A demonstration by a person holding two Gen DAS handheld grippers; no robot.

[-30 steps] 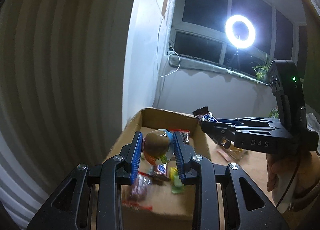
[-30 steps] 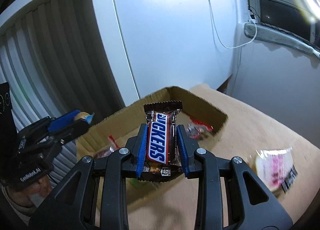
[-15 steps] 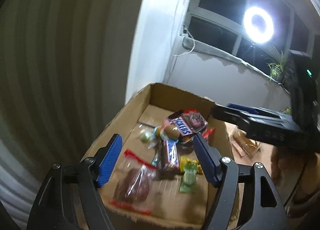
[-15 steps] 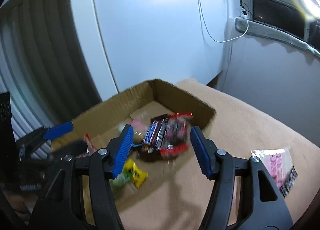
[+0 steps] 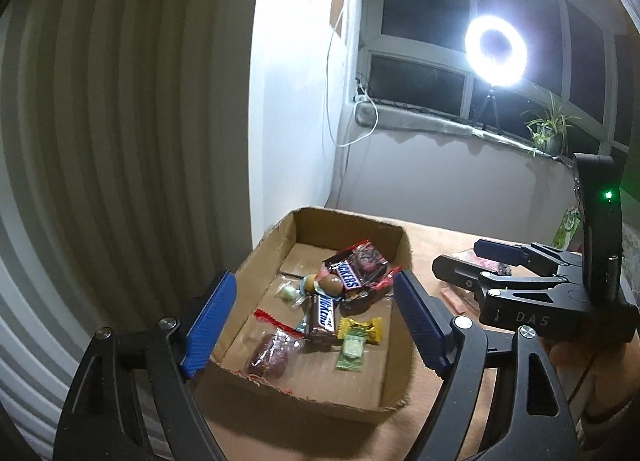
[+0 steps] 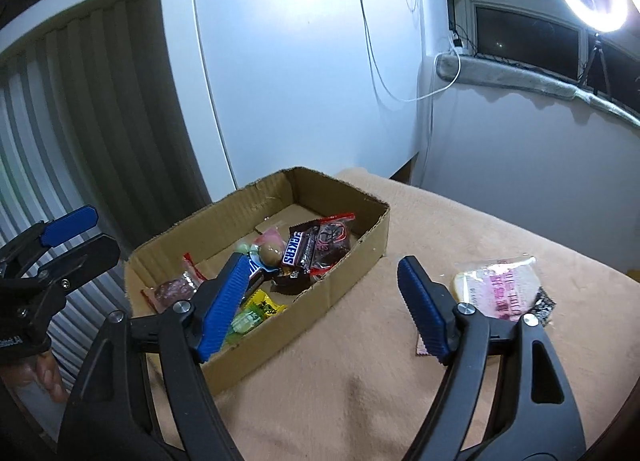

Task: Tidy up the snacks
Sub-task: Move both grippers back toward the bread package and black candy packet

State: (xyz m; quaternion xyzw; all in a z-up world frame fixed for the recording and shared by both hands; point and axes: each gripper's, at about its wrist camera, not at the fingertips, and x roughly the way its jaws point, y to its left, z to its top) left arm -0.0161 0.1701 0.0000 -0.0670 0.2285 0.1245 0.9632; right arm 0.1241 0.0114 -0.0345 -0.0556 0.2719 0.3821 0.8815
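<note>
A shallow cardboard box (image 5: 276,245) (image 6: 348,261) sits on a beige cloth and holds several snacks. A Snickers bar (image 5: 347,275) (image 6: 298,249) lies in it next to a brown egg-shaped chocolate (image 5: 331,283) (image 6: 271,253), with a second Snickers (image 5: 323,315), a yellow-green candy (image 5: 356,337) (image 6: 256,311) and a red sausage pack (image 5: 272,349) (image 6: 172,289). My left gripper (image 5: 312,321) is open and empty above the box's near end. My right gripper (image 6: 320,301) is open and empty over the box's right wall, and it also shows in the left wrist view (image 5: 476,257).
A pink-and-white snack packet (image 6: 500,289) lies on the cloth (image 6: 400,361) right of the box. More packets (image 5: 460,299) lie beyond the box under the right gripper. A white wall and ribbed panel stand behind the box. A ring light (image 5: 496,49) shines at the window.
Both grippers opened. The left let go of the egg chocolate and the right let go of the Snickers bar; both now lie in the box. Both grippers have pulled back a little.
</note>
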